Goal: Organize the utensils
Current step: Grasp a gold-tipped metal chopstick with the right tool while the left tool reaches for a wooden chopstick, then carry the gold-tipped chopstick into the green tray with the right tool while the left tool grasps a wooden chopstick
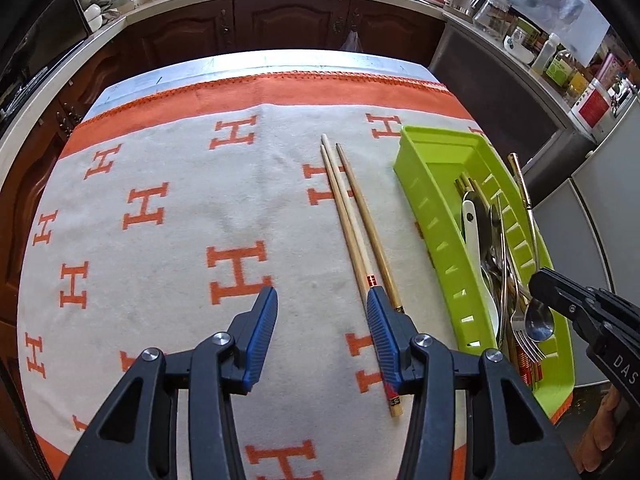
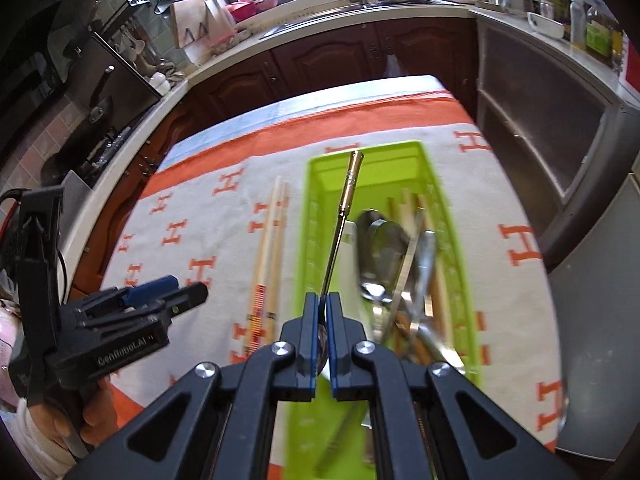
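A lime green utensil tray lies at the right of the table with spoons, forks and chopsticks in it. Three wooden chopsticks lie side by side on the cloth left of the tray. My left gripper is open and empty, low over the cloth, its right finger over the near ends of the chopsticks. My right gripper is shut on a slim spoon with a gold handle and holds it above the tray. The spoon's bowl shows in the left wrist view.
The table is covered by a white cloth with orange H marks and an orange border. Dark wood cabinets and a counter with a sink stand beyond the far edge. A metal cabinet with jars on top stands at the right.
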A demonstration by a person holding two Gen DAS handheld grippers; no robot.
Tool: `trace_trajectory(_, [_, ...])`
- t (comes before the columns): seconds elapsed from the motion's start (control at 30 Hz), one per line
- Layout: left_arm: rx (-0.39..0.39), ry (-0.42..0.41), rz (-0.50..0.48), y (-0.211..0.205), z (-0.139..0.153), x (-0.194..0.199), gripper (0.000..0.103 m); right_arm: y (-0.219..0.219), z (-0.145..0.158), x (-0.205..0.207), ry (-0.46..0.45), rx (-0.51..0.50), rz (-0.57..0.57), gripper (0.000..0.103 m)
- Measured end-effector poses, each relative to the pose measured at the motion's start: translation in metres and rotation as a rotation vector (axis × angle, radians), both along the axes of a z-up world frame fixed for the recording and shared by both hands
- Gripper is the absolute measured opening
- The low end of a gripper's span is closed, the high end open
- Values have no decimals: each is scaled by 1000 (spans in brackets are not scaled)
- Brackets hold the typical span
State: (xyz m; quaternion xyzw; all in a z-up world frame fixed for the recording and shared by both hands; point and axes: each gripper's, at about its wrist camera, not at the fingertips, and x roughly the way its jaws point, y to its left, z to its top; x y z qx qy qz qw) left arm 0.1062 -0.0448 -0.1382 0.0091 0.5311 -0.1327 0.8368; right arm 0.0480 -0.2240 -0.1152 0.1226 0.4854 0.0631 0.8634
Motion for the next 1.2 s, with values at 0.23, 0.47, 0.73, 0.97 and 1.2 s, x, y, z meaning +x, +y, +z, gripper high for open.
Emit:
trace_trajectory(0.23, [65, 29, -2, -21, -16, 0, 45, -19, -10, -11, 27, -74, 20, 5])
trace_trajectory(0.47, [110, 47, 6, -30, -25, 1, 45, -28, -8, -15, -1, -30, 12, 5])
trace_trajectory(0.73, [140, 38, 18, -32, -29, 7, 45, -32, -12, -16, -2, -1, 1, 5])
trace_trajectory(0.97, [170, 39, 42, -34, -36, 16, 45, -34, -16, -14, 0, 20, -16, 5])
trace_trajectory(1.2, [162, 18, 59, -37, -38, 28, 42, -35, -19, -14, 6, 30, -28, 5])
